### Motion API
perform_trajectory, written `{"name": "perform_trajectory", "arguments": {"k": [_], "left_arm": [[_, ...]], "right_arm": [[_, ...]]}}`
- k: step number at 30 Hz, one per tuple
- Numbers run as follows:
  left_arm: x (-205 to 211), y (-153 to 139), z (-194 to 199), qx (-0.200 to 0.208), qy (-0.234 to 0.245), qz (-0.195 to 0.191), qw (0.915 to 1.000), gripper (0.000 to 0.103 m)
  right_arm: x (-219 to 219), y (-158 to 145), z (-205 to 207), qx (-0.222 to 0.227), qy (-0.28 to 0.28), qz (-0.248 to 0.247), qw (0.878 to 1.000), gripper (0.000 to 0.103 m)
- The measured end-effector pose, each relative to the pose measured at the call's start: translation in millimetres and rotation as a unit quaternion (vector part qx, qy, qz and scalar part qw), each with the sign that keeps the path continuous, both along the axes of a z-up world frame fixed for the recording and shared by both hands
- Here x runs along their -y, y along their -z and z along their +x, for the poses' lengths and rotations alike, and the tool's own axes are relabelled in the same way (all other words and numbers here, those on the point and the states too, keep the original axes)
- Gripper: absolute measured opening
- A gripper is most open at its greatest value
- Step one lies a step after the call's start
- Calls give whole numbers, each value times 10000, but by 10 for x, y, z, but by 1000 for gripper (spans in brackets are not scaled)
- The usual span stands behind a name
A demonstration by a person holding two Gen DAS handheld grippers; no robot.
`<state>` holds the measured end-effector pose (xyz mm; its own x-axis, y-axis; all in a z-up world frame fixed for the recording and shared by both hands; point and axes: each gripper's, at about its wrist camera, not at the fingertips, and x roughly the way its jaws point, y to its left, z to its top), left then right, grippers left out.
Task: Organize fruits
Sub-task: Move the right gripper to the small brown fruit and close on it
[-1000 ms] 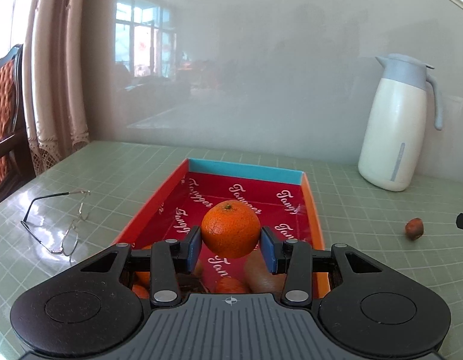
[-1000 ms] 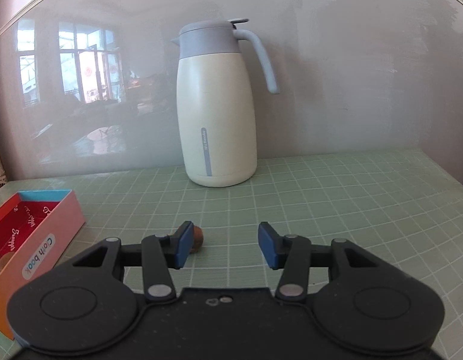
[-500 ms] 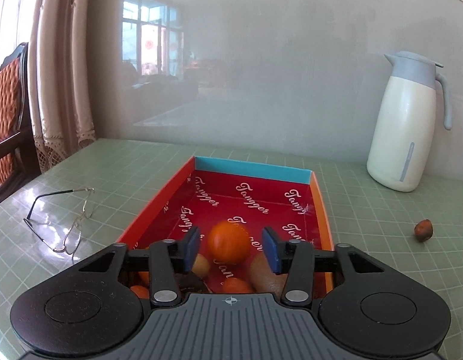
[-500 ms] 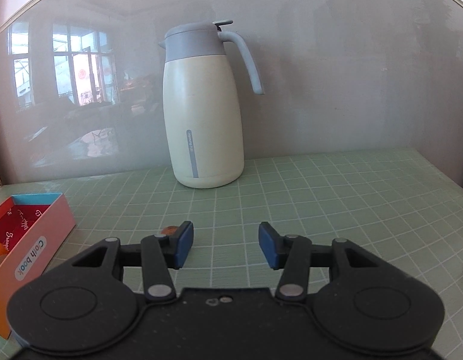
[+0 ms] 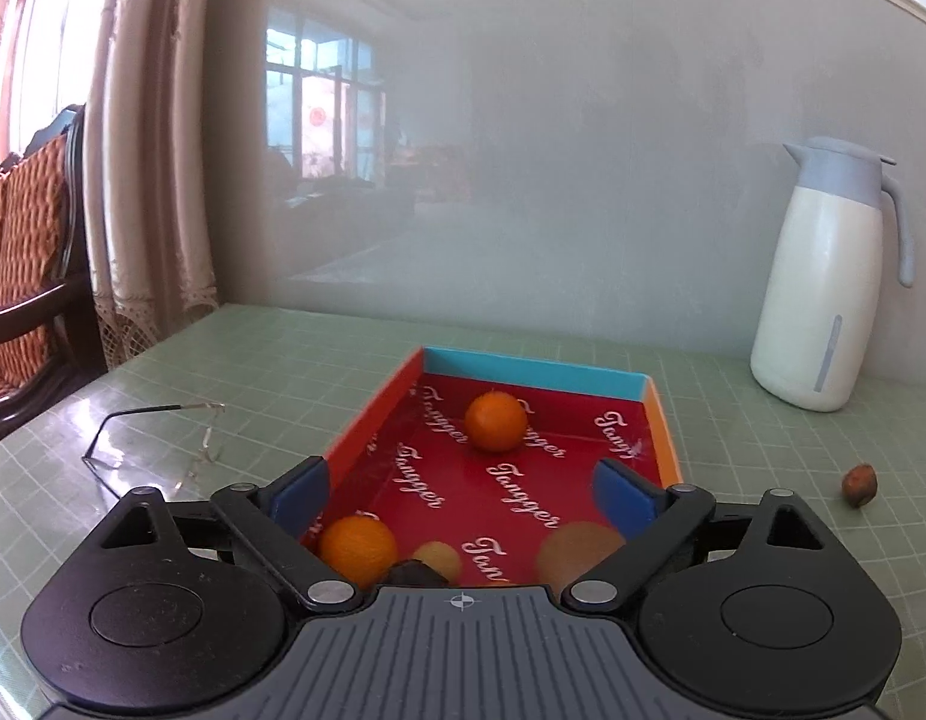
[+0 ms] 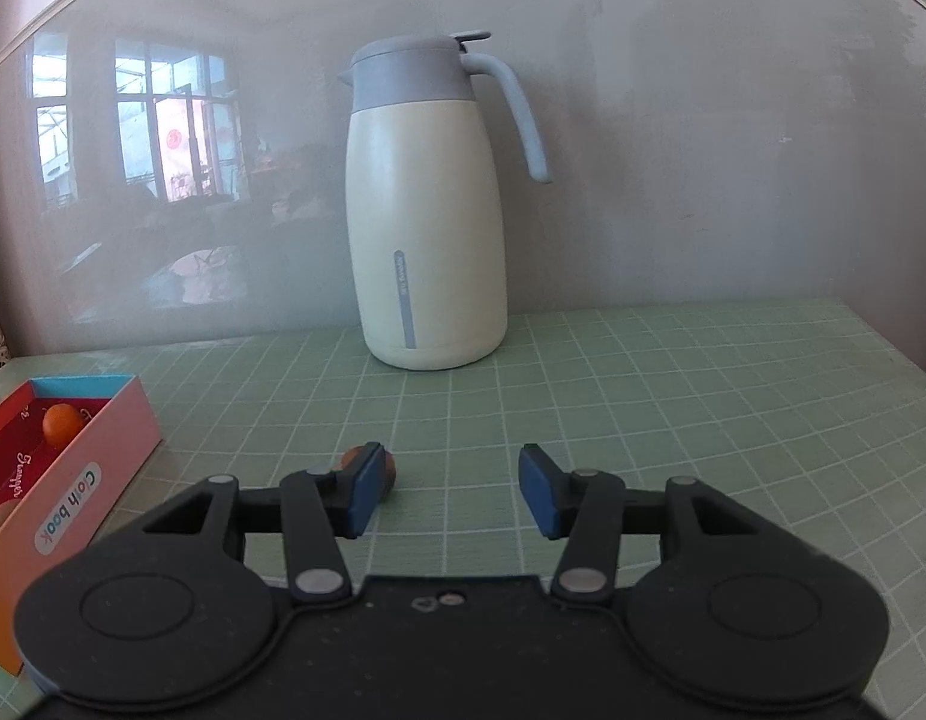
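A red-lined shallow box (image 5: pixel 637 387) lies ahead in the left wrist view. An orange (image 5: pixel 495 429) rests near its far end, apart from my left gripper (image 5: pixel 463 495), whose jaws are opening wide with nothing between them. A second orange (image 5: pixel 358 549), a brown kiwi-like fruit (image 5: pixel 574 549) and smaller fruits sit at the near end. In the right wrist view my right gripper (image 6: pixel 448 489) stands open and empty; a small brown fruit (image 6: pixel 388 468) lies on the mat just behind its left finger. The same box (image 6: pixel 103 456) shows at the left.
A white thermos jug (image 5: pixel 823 282) (image 6: pixel 430 210) stands against the back wall. Wire-rimmed glasses (image 5: pixel 157 438) lie left of the box. The small brown fruit (image 5: pixel 860 485) sits on the green grid mat right of the box. A chair (image 5: pixel 25 240) and curtain are far left.
My left gripper let go of the orange; it dropped and rolled toward the box's far end, and the jaws spread wide. The right gripper stayed open and swung slightly, the jug shifting in its view.
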<state>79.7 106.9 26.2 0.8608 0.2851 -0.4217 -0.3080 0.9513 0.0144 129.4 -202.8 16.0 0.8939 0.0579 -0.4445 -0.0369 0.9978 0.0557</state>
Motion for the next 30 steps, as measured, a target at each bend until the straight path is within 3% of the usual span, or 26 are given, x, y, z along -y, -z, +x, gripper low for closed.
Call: {"name": "perform_trajectory", "arguments": {"k": [20, 30], "left_arm": [[-395, 41, -136, -33, -363, -153, 9992, 96], [-559, 74, -222, -58, -632, -19, 9980, 96]], "right_arm": [[-346, 42, 85, -2, -324, -182, 9993, 49], [-455, 96, 255, -59, -410, -263, 9988, 49]]}}
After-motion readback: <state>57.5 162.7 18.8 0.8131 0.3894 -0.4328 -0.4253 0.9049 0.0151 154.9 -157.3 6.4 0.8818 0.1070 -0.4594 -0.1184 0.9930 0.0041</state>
